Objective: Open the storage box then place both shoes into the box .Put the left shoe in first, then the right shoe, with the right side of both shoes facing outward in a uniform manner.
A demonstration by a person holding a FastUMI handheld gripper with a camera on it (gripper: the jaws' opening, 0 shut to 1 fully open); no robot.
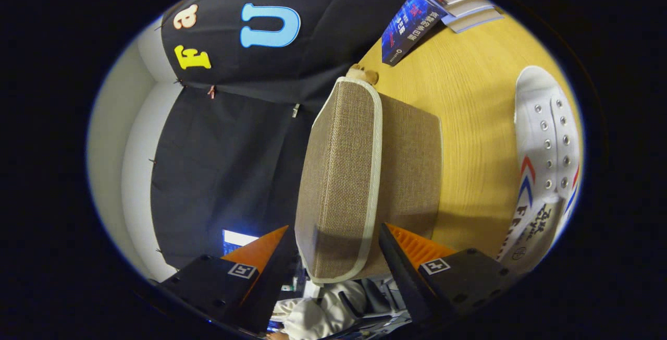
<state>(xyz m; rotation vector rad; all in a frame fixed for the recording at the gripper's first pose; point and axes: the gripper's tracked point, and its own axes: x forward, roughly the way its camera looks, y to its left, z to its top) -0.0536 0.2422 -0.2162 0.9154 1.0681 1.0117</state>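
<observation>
While the view is rolled sideways, I read the storage box (pixel 365 173) as sitting between the fingers and running straight ahead of the claw (pixel 333 256), long axis along my line of sight. Its lid (pixel 338 173) is on, piped edge (pixel 374 173) nearest my right finger (pixel 417 249). Claw is wide; I can't tell whether either finger touches the fabric. Table (pixel 469 110) lies off to the right of the box, white shoe (pixel 547 157) well right of the claw, its heel end cut off. Second shoe unaccounted for. Something small and tan (pixel 363 74) sits beyond the box, unclear what.
</observation>
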